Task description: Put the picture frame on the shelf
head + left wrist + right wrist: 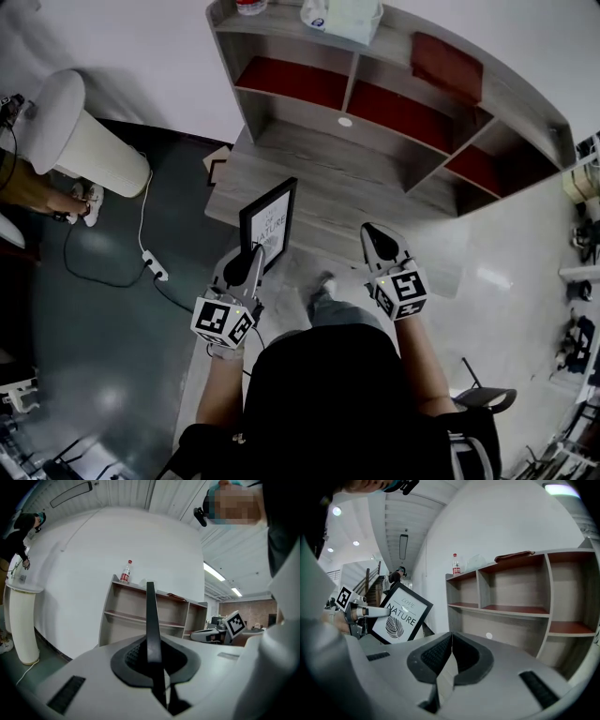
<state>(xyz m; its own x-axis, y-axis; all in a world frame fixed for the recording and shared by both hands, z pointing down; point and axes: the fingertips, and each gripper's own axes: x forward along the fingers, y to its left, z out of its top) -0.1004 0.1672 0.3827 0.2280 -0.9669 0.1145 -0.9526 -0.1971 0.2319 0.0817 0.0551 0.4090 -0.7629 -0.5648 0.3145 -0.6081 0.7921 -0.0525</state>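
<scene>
A black-framed picture (pixel 269 225) printed with a leaf and the word NATURE is held upright, a little tilted, over the front of the grey desk (pixel 319 187). My left gripper (pixel 255 255) is shut on its lower edge; in the left gripper view the frame (pixel 151 620) shows edge-on between the jaws. The right gripper view shows the picture (pixel 401 616) from the front, at the left. My right gripper (pixel 373 234) hovers to the picture's right, shut and empty. Behind the desk rises the shelf unit (pixel 394 84) with red-floored compartments.
A water bottle (pixel 250 7) and a plastic bag (pixel 349 17) sit on top of the shelf, and a brown flat item (pixel 446 62) lies to the right. A white pillar (pixel 80 131) and a power strip (pixel 154 266) with cable are on the dark floor at left.
</scene>
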